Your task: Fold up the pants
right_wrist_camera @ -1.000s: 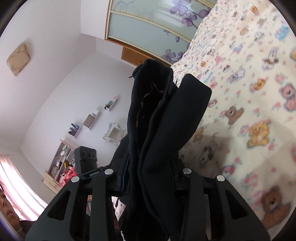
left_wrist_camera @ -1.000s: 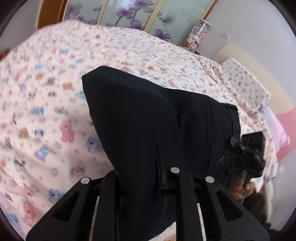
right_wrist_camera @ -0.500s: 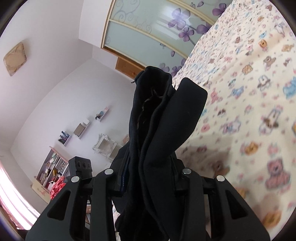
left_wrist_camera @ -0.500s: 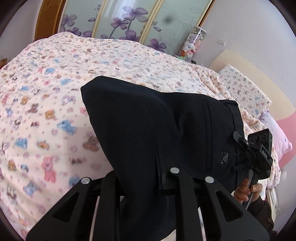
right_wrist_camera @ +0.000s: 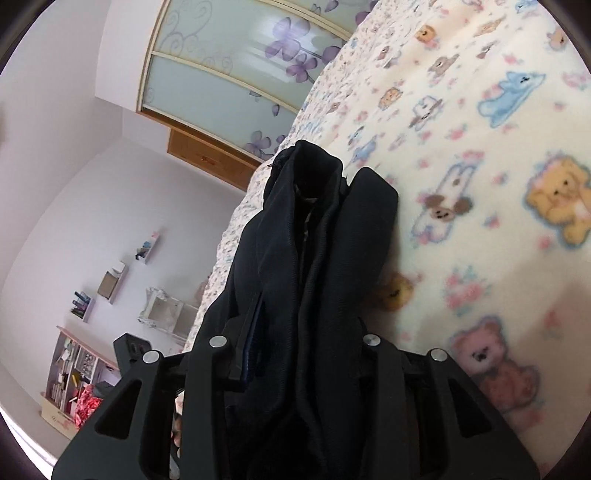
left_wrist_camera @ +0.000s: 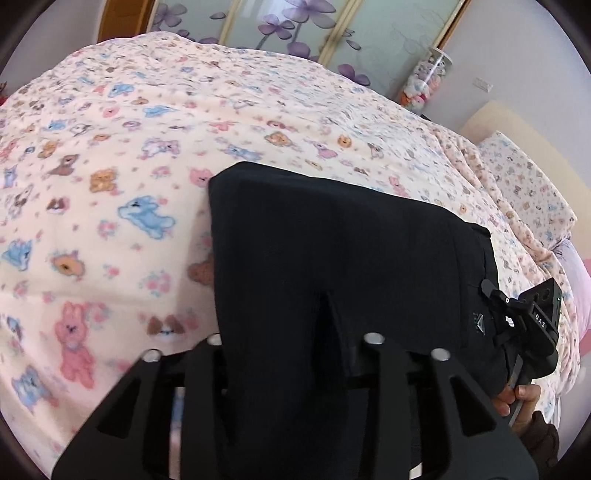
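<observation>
The black pants [left_wrist_camera: 332, 240], folded into a broad panel, hang down to the teddy-print bedspread [left_wrist_camera: 110, 184]. My left gripper [left_wrist_camera: 291, 343] has one edge of the panel between its fingers; its jaws are opening and the gap is wider than before. At the panel's right edge my right gripper [left_wrist_camera: 524, 325] grips the waistband end, with a person's hand [left_wrist_camera: 517, 398] under it. In the right wrist view, my right gripper [right_wrist_camera: 291, 343] is shut on a thick bundle of the pants [right_wrist_camera: 325, 240], which stands close against the bedspread [right_wrist_camera: 480, 147]. The left gripper [right_wrist_camera: 129, 347] shows behind it.
A pillow [left_wrist_camera: 524, 184] in the same print lies at the bed's far right. Sliding doors with purple flowers [left_wrist_camera: 295, 26] stand behind the bed, beside a clear jar of toys [left_wrist_camera: 424, 85]. Shelves [right_wrist_camera: 74, 369] line the wall off the bed's side.
Both grippers have sunk toward the bed, bringing the pants down to the bedspread. The left gripper's fingers have spread apart. The right grip is unchanged.
</observation>
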`<state>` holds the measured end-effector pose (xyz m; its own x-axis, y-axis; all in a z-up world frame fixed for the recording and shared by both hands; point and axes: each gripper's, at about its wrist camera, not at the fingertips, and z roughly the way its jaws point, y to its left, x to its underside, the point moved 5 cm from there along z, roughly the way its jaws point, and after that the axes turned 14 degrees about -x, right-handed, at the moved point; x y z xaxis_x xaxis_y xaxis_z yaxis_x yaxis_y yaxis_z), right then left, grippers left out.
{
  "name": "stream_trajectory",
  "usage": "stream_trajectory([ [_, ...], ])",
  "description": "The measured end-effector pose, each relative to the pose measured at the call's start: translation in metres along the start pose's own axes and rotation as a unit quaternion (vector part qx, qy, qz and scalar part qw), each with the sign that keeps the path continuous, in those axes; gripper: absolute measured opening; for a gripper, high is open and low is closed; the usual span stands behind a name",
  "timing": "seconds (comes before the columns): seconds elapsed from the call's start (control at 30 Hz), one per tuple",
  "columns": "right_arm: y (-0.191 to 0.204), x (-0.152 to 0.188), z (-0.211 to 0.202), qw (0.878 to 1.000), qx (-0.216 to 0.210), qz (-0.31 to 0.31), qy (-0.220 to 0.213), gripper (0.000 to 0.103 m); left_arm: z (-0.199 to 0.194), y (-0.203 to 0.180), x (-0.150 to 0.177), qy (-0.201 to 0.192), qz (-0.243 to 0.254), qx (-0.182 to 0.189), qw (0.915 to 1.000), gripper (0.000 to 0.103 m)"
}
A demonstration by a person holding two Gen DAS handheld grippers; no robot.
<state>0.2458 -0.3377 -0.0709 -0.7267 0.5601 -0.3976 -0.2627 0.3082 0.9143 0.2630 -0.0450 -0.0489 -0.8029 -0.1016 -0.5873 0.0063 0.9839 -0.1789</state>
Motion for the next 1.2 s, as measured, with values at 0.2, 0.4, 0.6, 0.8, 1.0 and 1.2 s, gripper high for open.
stream_trajectory([
  [0.2, 0.016, -0.004, -0.034, 0.996, 0.063, -0.011, -0.054, 0.051, -0.055, 0.038, 0.002, -0.090, -0.027, -0.086, 0.9919, 0.089],
  [0.4, 0.100, 0.026, -0.052, 0.984, 0.042, -0.161, -0.059, 0.052, -0.103, 0.001, 0.027, -0.158, 0.031, -0.085, 0.9832, 0.101],
  [0.6, 0.128, 0.073, -0.031, 0.971, 0.065, -0.230, 0.009, 0.052, -0.088, -0.057, 0.051, -0.143, 0.101, -0.090, 0.9804, 0.101],
  [0.8, 0.075, 0.083, -0.017, 0.974, 0.140, -0.169, 0.051, 0.052, -0.034, -0.049, 0.068, -0.048, 0.078, -0.091, 0.9916, 0.101],
  [1.0, 0.065, 0.084, -0.022, 0.983, 0.116, -0.138, 0.045, 0.052, -0.018, -0.047, 0.073, -0.043, 0.086, -0.101, 0.9902, 0.101],
  [1.2, 0.055, 0.085, -0.029, 0.991, 0.071, -0.114, 0.029, 0.052, -0.012, -0.044, 0.074, -0.049, 0.081, -0.094, 0.9910, 0.101],
])
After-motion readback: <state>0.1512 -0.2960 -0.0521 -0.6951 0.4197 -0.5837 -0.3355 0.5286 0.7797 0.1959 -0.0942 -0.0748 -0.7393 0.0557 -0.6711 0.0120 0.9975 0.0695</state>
